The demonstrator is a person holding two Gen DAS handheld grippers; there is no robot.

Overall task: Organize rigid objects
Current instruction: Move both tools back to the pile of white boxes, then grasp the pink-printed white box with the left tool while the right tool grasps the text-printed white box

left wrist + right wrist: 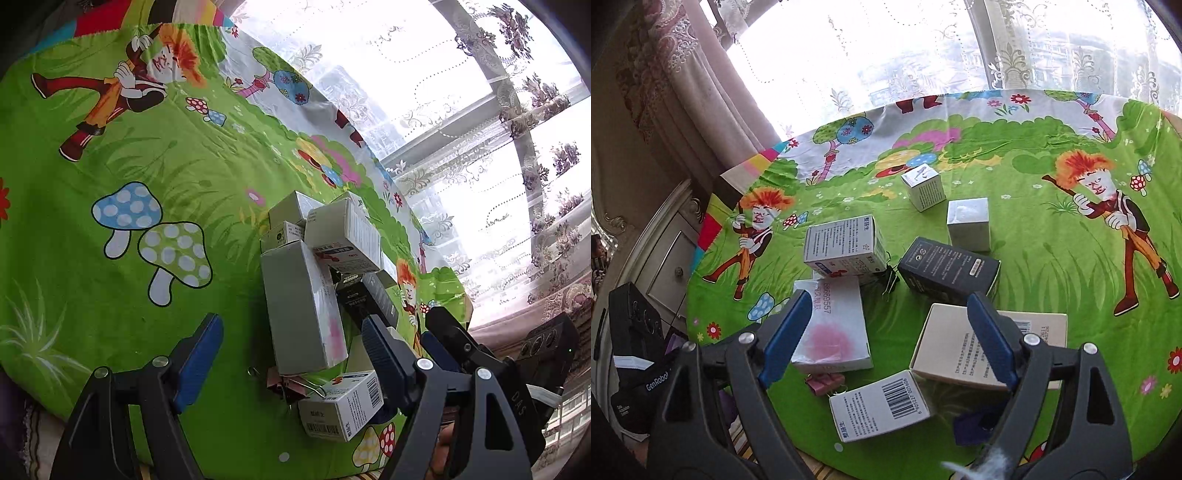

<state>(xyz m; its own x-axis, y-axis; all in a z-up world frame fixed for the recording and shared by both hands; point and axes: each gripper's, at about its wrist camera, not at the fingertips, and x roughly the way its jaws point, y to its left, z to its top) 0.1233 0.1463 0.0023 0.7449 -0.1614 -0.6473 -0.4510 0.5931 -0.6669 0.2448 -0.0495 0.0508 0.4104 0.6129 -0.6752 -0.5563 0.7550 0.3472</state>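
Several cardboard boxes lie on a round table with a green cartoon cloth (1052, 258). In the right wrist view: a white barcode box (882, 406), a white box with a pink blot (834, 328), a beige box (960, 347), a black box (947, 271), a white printed box (844, 245), two small silver boxes (968, 223) (923, 186). My right gripper (890, 339) is open and empty above the near boxes. My left gripper (291, 354) is open and empty around the pink-blot box (306, 306); the barcode box (343, 406) and black box (365, 299) lie beside it.
Binder clips lie among the boxes: a pink one (823, 382) and a black one (890, 280). The other gripper (454, 332) shows at right in the left wrist view. A window with lace curtains (923, 55) stands behind the table. A cabinet (665, 240) is at left.
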